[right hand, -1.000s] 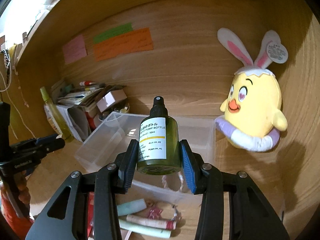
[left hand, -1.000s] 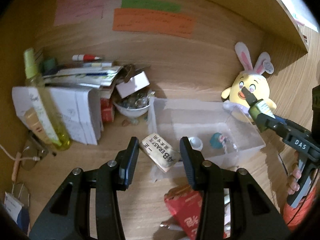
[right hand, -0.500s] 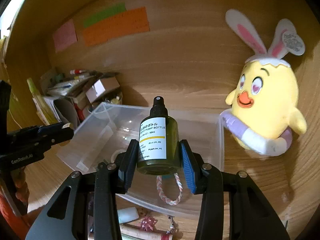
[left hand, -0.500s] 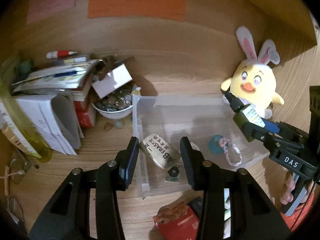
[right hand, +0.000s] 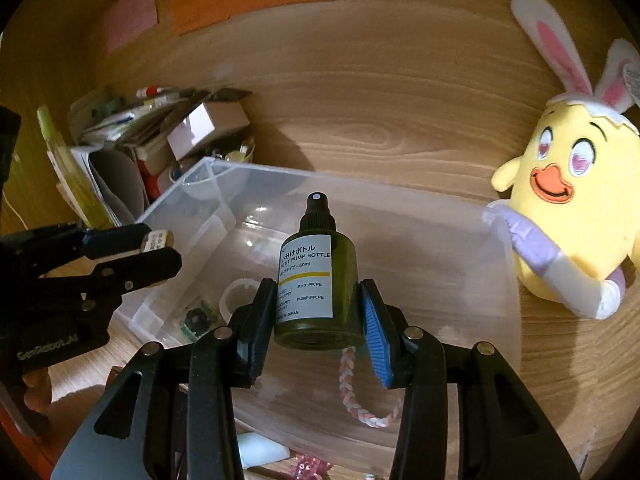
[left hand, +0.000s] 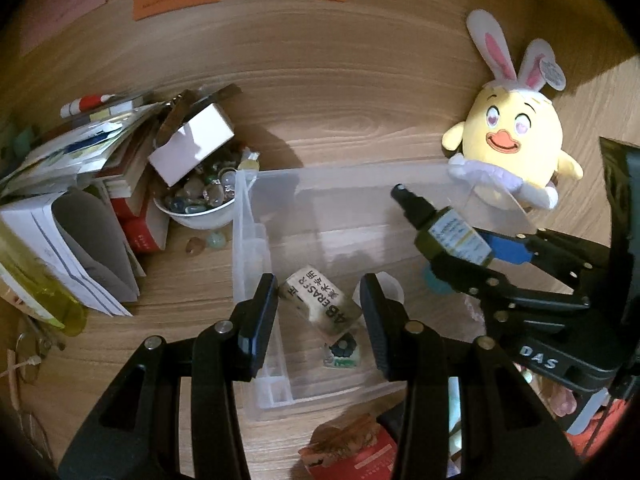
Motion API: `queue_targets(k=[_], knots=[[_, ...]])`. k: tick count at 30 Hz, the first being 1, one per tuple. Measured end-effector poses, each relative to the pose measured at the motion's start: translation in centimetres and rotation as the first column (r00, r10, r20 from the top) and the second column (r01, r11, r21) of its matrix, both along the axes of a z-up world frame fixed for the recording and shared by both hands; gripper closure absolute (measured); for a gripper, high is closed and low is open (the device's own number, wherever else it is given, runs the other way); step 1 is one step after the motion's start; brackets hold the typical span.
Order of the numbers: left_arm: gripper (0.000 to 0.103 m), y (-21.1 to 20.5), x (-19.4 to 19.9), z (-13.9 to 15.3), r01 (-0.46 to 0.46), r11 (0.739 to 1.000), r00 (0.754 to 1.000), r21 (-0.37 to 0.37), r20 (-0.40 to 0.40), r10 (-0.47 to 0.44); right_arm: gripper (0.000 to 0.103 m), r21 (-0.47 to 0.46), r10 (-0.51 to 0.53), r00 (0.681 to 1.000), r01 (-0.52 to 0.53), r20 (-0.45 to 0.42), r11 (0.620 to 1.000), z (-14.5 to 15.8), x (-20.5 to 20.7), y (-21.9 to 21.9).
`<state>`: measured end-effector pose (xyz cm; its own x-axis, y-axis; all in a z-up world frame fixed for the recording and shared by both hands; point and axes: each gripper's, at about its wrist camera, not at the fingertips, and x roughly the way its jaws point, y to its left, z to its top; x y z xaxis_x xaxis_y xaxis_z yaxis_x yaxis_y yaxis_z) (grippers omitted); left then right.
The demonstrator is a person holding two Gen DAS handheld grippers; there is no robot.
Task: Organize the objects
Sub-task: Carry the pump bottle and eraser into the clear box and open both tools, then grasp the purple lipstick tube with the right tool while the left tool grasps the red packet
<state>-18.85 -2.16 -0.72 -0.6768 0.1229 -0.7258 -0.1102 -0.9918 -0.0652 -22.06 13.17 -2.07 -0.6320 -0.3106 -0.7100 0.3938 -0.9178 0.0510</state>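
Both claws are pinching something above the clear plastic box: right claw grips a small green spray bottle, left claw grips an eraser, and a yellow plush chick sits just beside the box.

The desk is matt wood with a clear grain. The storage bin is translucent, lightly frosted plastic. The pump bottle is dark green glossy plastic with a paper label. The chick toy is soft plush cloth.
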Motion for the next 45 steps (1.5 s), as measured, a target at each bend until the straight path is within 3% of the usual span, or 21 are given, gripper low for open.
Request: queue_targets(k=[9, 12, 16, 18, 21, 23, 27, 29, 37, 45], knots=[[0.061, 0.4, 0.1, 0.2, 0.015, 1.000, 1.000, -0.011, 0.001, -0.015, 0.064, 0.026, 0.001, 1.000, -0.001, 0.005, 1.000, -0.5, -0.2, -0.3], [0.055, 0.5, 0.5, 0.6, 0.018, 1.000, 1.000, -0.002, 0.000, -0.018, 0.063, 0.037, 0.002, 1.000, -0.002, 0.001, 0.999, -0.4, -0.1, -0.4], [0.038, 0.6, 1.4, 1.4, 0.012, 1.000, 1.000, -0.002, -0.025, -0.013, 0.058, 0.055, 0.002, 1.000, -0.002, -0.014, 0.999, 0.0, 0.4, -0.5], [0.037, 0.5, 2.0, 1.8, 0.013, 1.000, 0.999, 0.001, -0.036, -0.013, 0.057, 0.055, 0.005, 1.000, -0.004, -0.020, 0.998, 0.3, 0.6, -0.5], [0.030, 0.4, 2.9, 2.3, 0.005, 1.000, 0.999, -0.007, -0.048, -0.005, 0.043, 0.034, 0.005, 1.000, -0.004, -0.029, 0.999, 1.2, 1.3, -0.2], [0.016, 0.1, 3.8, 2.6, -0.013, 1.000, 0.998, -0.012, -0.066, 0.012, 0.041, 0.022, 0.008, 0.999, -0.007, -0.038, 1.000, 1.8, 2.0, 0.1], [0.013, -0.6, 5.4, 3.2, -0.029, 1.000, 0.996, -0.002, -0.082, 0.029, 0.030, 0.017, 0.003, 0.996, -0.002, -0.087, 1.000, 3.4, 4.2, 0.9], [0.007, -0.8, 6.2, 3.3, -0.034, 0.999, 0.996, -0.005, -0.079, 0.033, 0.028, 0.021, -0.002, 0.993, 0.005, -0.116, 1.000, 4.0, 5.5, 1.4], [0.006, -0.6, 8.8, 1.9, -0.032, 0.999, 0.998, -0.029, -0.050, 0.031, 0.028, 0.011, -0.001, 0.989, 0.003, -0.150, 1.000, 4.6, 9.1, 2.3], [0.006, -1.0, 10.5, -1.8, -0.028, 0.999, 0.999, -0.044, 0.027, 0.030, 0.028, -0.020, 0.070, 0.997, -0.071, -0.046, 0.997, 1.4, 11.0, 0.2]])
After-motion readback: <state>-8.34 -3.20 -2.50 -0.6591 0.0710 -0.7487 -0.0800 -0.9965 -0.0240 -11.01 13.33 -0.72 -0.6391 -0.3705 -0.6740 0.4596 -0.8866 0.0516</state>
